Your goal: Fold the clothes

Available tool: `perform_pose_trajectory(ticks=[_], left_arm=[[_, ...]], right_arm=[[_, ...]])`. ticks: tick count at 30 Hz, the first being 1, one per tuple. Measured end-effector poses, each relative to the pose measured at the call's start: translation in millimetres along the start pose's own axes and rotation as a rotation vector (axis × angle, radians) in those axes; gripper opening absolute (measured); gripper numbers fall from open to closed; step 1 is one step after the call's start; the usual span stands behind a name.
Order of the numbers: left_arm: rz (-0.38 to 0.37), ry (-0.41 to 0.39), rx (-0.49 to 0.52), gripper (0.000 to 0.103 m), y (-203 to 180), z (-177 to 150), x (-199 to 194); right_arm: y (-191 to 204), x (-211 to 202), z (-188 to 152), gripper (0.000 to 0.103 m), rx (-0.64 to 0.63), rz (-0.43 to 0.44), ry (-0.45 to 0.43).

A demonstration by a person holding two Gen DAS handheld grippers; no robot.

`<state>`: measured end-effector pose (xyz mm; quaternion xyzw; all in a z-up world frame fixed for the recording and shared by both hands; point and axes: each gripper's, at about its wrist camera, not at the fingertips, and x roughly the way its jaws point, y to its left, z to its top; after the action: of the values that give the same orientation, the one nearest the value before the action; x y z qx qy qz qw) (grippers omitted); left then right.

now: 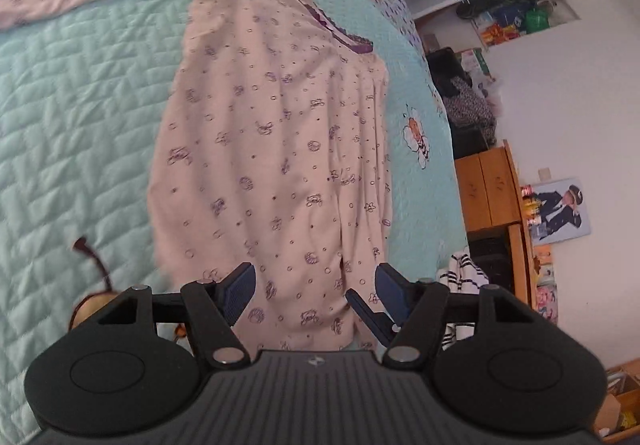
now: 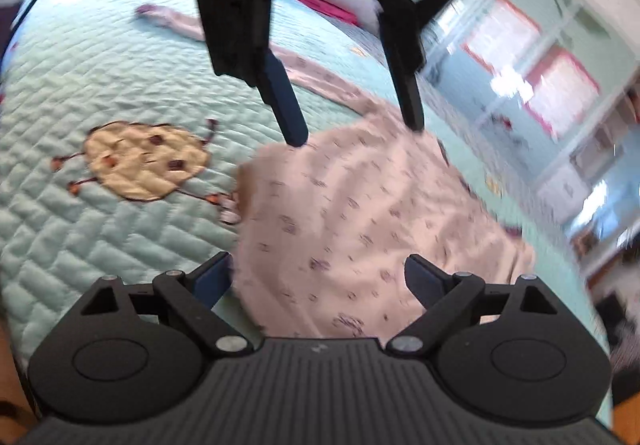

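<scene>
Matte black left tool (image 1: 316,287) and right tool (image 2: 318,279), alike in build: ribbed grey-black housing with a small pale emblem, two round discs at the sides, angled link arms on silver rivets, dark blue textured pads (image 1: 239,293) inside the fingers.

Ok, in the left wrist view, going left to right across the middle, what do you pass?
Pale green quilted bedspread → pink long-sleeved pyjama top with purple print → embroidered bee patch on the bedspread → wooden cabinet → poster of a uniformed figure on the white wall.
</scene>
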<state>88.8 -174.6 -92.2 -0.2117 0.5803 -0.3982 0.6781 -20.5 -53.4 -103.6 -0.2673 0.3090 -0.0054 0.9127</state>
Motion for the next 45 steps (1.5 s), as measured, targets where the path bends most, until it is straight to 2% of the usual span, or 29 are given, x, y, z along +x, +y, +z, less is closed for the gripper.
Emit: perform_pose_trajectory(ticks=[6, 14, 16, 19, 22, 24, 26, 29, 34, 37, 41, 42, 45], left_arm=[[0.024, 0.02, -0.028, 0.069, 8.5, 7.2, 15.6], [0.034, -0.122, -0.04, 0.069, 24.0, -9.4, -35.0], [0.081, -0.165, -0.02, 0.071, 25.3, -14.6, -52.5], [0.155, -0.197, 0.023, 0.072, 26.2, -21.4, -63.9], [0.242, -0.191, 0.088, 0.072, 27.1, -28.4, -61.2], [0.255, -0.173, 0.08, 0.072, 33.0, -30.3, -53.7], [0.224, -0.158, 0.023, 0.072, 46.4, -28.9, -46.1], [0.241, -0.177, -0.032, 0.072, 62.1, -25.4, -45.2], [0.346, -0.283, -0.053, 0.072, 79.1, -7.7, -66.0], [0.401, -0.322, -0.109, 0.072, 96.4, 10.0, -73.6], [0.378, -0.393, -0.208, 0.072, 119.3, 37.1, -83.0], [0.364, -0.408, -0.236, 0.072, 124.0, 42.7, -85.3], [0.314, -0.436, -0.245, 0.072, 127.6, 60.9, -84.9]], right_arm=[[-6.9, 6.2, -1.0, 0.092, 0.009, -0.005, -0.054], [-11.0, 14.8, -0.9, 0.092, -0.018, -0.012, -0.141], [-18.5, 17.3, 7.9, 0.092, 0.036, -0.003, -0.16], [-49.1, 11.7, 18.5, 0.092, 0.207, -0.001, -0.192], [-75.4, 20.8, 23.8, 0.092, 0.349, 0.025, -0.146], [-87.5, 29.3, 17.9, 0.092, 0.418, 0.06, -0.116], [-94.8, 35.5, 9.7, 0.092, 0.474, 0.096, -0.098], [-90.6, 38.8, 0.7, 0.092, 0.503, 0.154, -0.085], [-48.8, 30.3, -1.5, 0.092, 0.356, 0.253, -0.045], [-38.9, 28.9, -5.9, 0.092, 0.341, 0.309, -0.007], [-38.8, 20.0, -9.3, 0.092, 0.346, 0.353, 0.029], [-43.0, 18.0, -9.9, 0.092, 0.371, 0.388, 0.025], [-63.0, 5.6, -9.6, 0.092, 0.509, 0.49, -0.045]])
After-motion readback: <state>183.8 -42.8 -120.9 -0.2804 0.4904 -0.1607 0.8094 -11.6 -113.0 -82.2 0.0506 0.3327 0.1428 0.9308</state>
